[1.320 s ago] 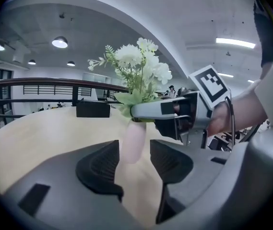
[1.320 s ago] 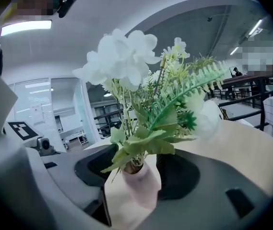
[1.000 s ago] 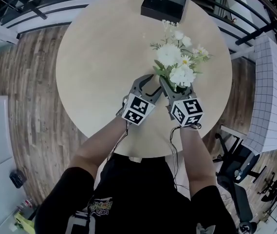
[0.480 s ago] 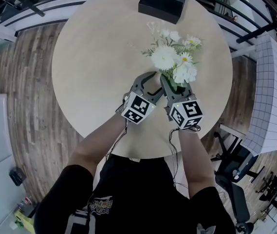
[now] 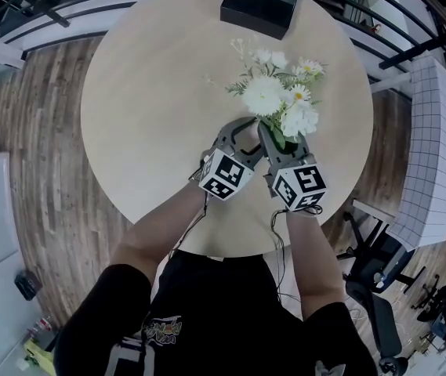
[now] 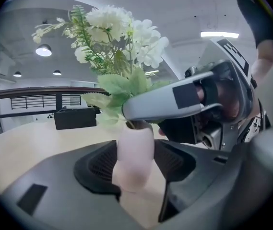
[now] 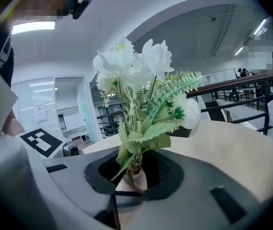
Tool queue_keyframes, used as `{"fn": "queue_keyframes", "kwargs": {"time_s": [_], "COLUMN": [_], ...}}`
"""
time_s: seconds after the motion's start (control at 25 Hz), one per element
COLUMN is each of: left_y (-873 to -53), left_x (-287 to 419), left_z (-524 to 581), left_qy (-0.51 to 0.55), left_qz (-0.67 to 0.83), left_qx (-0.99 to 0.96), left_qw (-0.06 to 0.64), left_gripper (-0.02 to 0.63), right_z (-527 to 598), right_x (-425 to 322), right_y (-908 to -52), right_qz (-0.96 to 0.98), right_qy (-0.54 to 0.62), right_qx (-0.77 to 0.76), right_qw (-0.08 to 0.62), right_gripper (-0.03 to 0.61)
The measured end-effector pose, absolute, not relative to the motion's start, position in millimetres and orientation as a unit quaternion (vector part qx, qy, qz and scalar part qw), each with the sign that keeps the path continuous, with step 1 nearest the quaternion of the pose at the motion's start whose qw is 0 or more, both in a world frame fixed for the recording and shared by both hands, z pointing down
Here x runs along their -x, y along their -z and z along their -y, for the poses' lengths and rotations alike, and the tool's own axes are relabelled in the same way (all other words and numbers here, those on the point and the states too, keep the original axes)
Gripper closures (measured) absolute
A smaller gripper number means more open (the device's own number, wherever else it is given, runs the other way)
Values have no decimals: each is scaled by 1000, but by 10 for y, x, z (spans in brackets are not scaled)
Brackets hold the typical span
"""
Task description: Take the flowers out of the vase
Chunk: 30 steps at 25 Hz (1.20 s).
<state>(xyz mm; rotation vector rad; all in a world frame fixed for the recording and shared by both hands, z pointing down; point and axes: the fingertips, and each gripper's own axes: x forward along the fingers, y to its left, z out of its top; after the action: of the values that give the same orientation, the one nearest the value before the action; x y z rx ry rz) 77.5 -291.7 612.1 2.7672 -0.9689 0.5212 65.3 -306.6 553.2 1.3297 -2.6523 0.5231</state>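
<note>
White flowers (image 5: 276,100) with green leaves stand in a pale pink vase (image 6: 135,157) on the round table (image 5: 152,92). My left gripper (image 5: 243,131) is open wide, and the vase body stands between its jaws (image 6: 136,163). My right gripper (image 5: 282,141) reaches in from the right just above the vase mouth. Its jaws are closing, and the pads press on the green stems (image 7: 135,163). From the left gripper view, one grey finger of the right gripper (image 6: 174,102) crosses over the vase's top. In the head view the vase is mostly hidden by blooms and grippers.
A black box (image 5: 262,2) sits at the table's far edge. Dark railings (image 5: 411,49) run behind the table. To the right of the table are a white gridded surface (image 5: 434,155) and a black chair (image 5: 379,272). The near table edge lies just under my forearms.
The right gripper's jaws have narrowed onto the stems. The left gripper has edged in around the vase. The bouquet leans slightly more to the left.
</note>
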Motion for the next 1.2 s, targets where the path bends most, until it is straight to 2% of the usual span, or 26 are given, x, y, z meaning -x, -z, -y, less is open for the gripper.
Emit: {"fn": "queue_keyframes", "kwargs": {"time_s": [1.2], "left_y": [-6155], "left_x": [-772], "left_z": [2896], "left_qy": [-192], "left_qz": [310], "left_qx": [-928], "left_qw": [76], "left_gripper": [368], "right_z": [3101], "right_x": [-969], "right_y": [-4666], "right_qz": [862], "right_qy": [-142], "right_qx": [-485], "right_qw": [-26], "right_gripper": [505]}}
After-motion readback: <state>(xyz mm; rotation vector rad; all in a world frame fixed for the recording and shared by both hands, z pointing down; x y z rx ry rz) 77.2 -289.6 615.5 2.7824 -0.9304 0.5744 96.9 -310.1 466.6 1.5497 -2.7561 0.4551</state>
